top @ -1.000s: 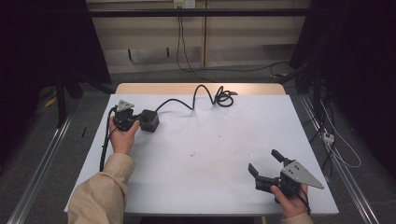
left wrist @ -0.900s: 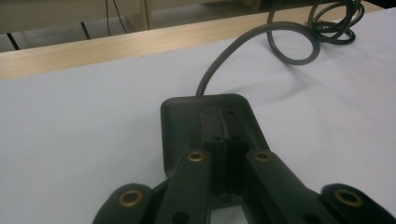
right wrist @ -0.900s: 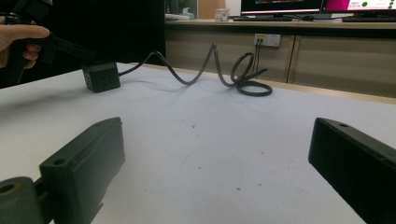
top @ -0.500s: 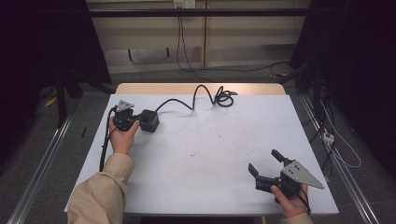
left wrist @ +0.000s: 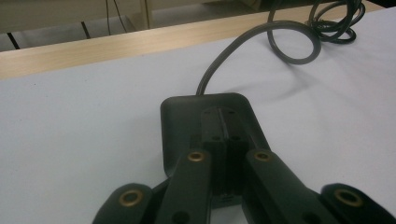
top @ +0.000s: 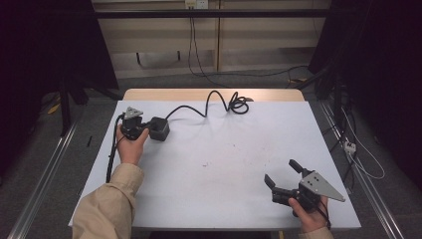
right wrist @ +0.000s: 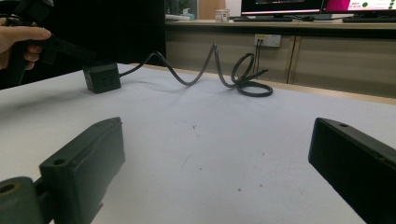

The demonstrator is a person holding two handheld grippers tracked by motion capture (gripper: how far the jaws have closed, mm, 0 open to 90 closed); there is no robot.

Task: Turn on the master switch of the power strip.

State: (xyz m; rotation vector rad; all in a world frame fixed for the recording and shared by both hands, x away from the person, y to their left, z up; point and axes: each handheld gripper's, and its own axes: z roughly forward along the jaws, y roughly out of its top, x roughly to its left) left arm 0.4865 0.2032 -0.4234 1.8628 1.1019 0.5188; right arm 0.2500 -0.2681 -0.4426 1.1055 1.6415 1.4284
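A black power adapter box lies at the far left of the white table. Its thick black cable snakes away to a coil near the far edge. My left gripper is shut, with its jaws pressed together and lying over the top of the box; nothing shows between the jaws. My right gripper is open at the near right corner, low over bare table, with nothing between its jaws. The right gripper view shows the box and the left gripper far off.
The coiled end of the cable rests by the wooden far edge. More cables run across the floor to the right of the table. A desk with monitors stands behind.
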